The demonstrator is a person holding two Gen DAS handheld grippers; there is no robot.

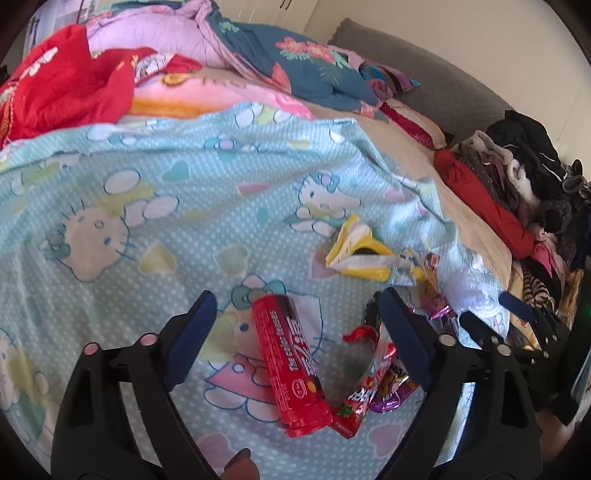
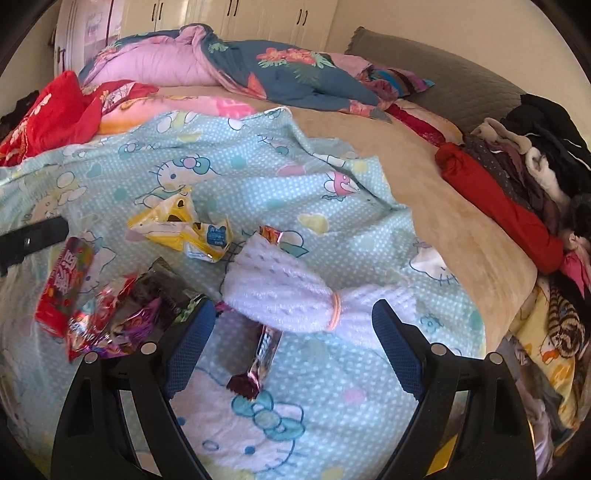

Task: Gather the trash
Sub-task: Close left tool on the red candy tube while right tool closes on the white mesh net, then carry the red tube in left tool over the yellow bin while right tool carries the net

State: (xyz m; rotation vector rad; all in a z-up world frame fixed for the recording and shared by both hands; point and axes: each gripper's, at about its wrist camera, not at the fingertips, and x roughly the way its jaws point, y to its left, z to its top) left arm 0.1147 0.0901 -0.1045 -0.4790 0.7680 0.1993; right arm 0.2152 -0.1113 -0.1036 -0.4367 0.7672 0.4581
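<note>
Trash lies scattered on the light blue cartoon-cat sheet (image 1: 147, 184). A red candy tube (image 1: 291, 365) rests between the fingers of my left gripper (image 1: 295, 295), which is open and does not touch it. A red wrapper (image 1: 360, 391) and a purple wrapper (image 1: 391, 393) lie by the right finger, a crumpled yellow wrapper (image 1: 362, 251) farther off. My right gripper (image 2: 293, 304) is open over a dark candy bar wrapper (image 2: 258, 365), partly under a white knitted piece (image 2: 280, 291). The red tube (image 2: 62, 284) and yellow wrapper (image 2: 181, 229) sit to its left.
A heap of dark and red clothes (image 2: 517, 177) fills the bed's right side. Folded pink and blue quilts (image 2: 221, 62) lie at the back and a red cloth (image 2: 55, 110) at the left. A grey cushion (image 2: 424, 70) leans on the wall beside wardrobes (image 2: 229, 14).
</note>
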